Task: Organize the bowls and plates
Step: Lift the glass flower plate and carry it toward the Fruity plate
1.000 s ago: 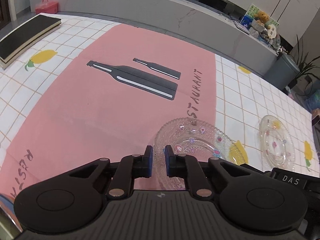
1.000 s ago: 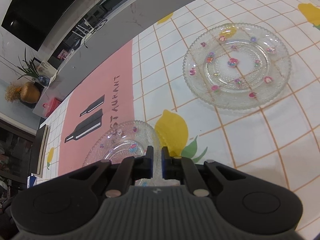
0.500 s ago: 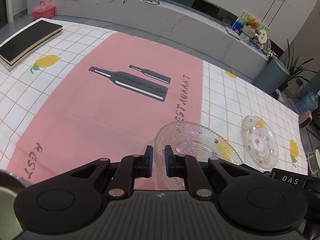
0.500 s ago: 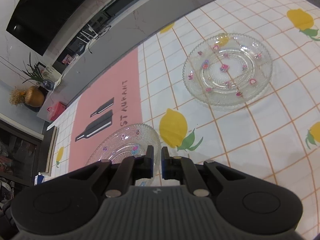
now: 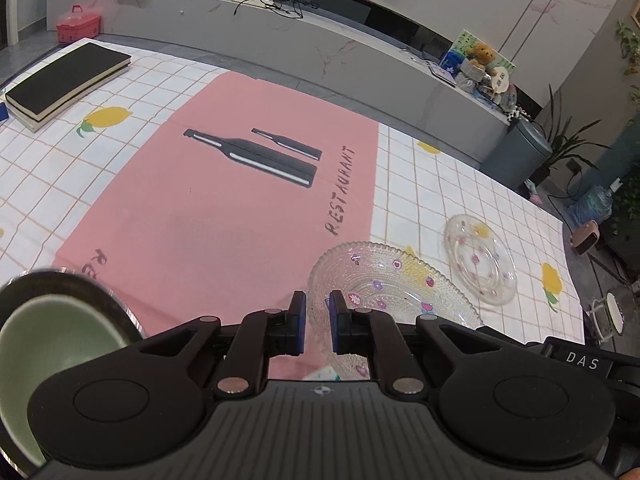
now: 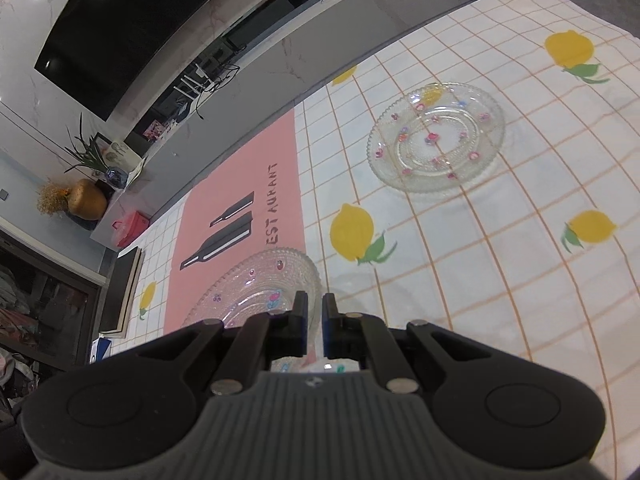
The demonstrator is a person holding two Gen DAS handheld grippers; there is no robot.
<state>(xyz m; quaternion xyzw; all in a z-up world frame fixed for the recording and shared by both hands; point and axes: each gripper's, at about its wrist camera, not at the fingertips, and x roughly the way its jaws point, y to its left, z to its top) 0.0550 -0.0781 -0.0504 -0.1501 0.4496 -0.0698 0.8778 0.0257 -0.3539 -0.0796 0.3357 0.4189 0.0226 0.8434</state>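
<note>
A clear beaded glass plate with small flower prints (image 5: 384, 288) hangs above the table, held by two opposite edges. My left gripper (image 5: 317, 320) is shut on its rim at one side. In the right wrist view, my right gripper (image 6: 315, 320) is shut on the same glass plate (image 6: 256, 284) at the other side. The right gripper's black body (image 5: 580, 360) shows at the edge of the left wrist view. A second, matching glass plate (image 5: 480, 264) (image 6: 436, 136) lies flat on the lemon-print tablecloth, further out. A green bowl inside a dark one (image 5: 52, 344) sits close at the lower left.
A pink placemat with bottle prints (image 5: 224, 208) covers the middle of the table. A black book (image 5: 68, 80) lies at the far left corner. A small glass vessel (image 5: 614, 314) stands near the table's right edge. Beyond the table runs a grey counter with a red box (image 5: 78, 26).
Both grippers have risen and drawn back with the glass plate between them, so the table looks farther away. The green bowl has come into the left wrist view.
</note>
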